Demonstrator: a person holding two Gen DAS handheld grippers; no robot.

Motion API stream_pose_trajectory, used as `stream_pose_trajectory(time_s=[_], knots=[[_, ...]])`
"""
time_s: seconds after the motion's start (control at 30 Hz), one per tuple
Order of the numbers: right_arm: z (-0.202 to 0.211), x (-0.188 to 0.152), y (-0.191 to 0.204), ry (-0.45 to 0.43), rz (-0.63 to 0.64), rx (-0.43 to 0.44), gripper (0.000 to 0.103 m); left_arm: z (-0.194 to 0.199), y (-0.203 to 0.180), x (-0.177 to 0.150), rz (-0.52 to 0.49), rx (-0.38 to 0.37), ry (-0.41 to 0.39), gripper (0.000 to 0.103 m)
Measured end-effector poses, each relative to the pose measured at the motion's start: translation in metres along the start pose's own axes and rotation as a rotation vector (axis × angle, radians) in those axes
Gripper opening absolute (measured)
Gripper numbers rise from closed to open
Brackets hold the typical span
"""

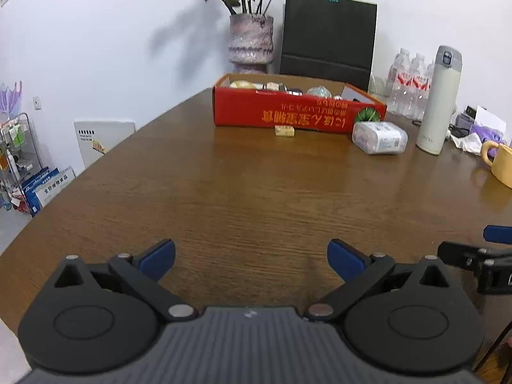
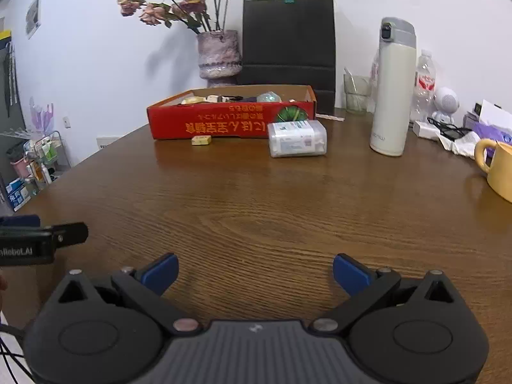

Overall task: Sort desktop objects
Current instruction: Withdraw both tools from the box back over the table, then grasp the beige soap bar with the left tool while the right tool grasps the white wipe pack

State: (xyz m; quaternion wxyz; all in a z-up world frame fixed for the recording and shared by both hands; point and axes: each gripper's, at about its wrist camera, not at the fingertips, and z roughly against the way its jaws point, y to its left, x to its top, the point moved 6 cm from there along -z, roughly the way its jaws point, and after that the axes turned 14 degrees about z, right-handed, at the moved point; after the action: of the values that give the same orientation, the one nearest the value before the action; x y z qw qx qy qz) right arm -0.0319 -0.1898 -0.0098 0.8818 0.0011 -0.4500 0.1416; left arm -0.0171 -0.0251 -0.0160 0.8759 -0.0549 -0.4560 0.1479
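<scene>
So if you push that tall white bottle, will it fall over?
Probably, if pushed high up: the white bottle stands upright, tall on a narrow base. Its smooth sides look slippery, so the fingers might slide. A low push would more likely scoot it across the table.

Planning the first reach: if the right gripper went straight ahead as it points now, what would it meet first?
Bare table first, then probably the clear plastic box in front of the red box. The right gripper is open and empty; depth is uncertain.
</scene>
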Motion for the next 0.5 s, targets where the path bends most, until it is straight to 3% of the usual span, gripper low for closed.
stream_pose_trajectory(time_s=[0.1,0.23,0.33,0.5], knots=[[0.0,0.006,-0.006,-0.01,-0.012,0.013,0.103,-0.003,-0.007,0.012,-0.033,-0.036,-0.001,0.103],[-0.003,0.034,-0.021,-0.055,0.047,-0.048,0.103,-0.018,-0.024,0.062,-0.081,-0.045,-0.111,0.103],[-0.021,0.063,-0.039,-0.076,0.061,-0.091,0.103,-0.055,-0.042,0.096,-0.094,-0.059,-0.096,0.102],[-0.073,0.107,-0.067,-0.067,0.042,-0.101,0.103,-0.129,-0.074,0.131,-0.165,-0.085,-0.057,0.092]])
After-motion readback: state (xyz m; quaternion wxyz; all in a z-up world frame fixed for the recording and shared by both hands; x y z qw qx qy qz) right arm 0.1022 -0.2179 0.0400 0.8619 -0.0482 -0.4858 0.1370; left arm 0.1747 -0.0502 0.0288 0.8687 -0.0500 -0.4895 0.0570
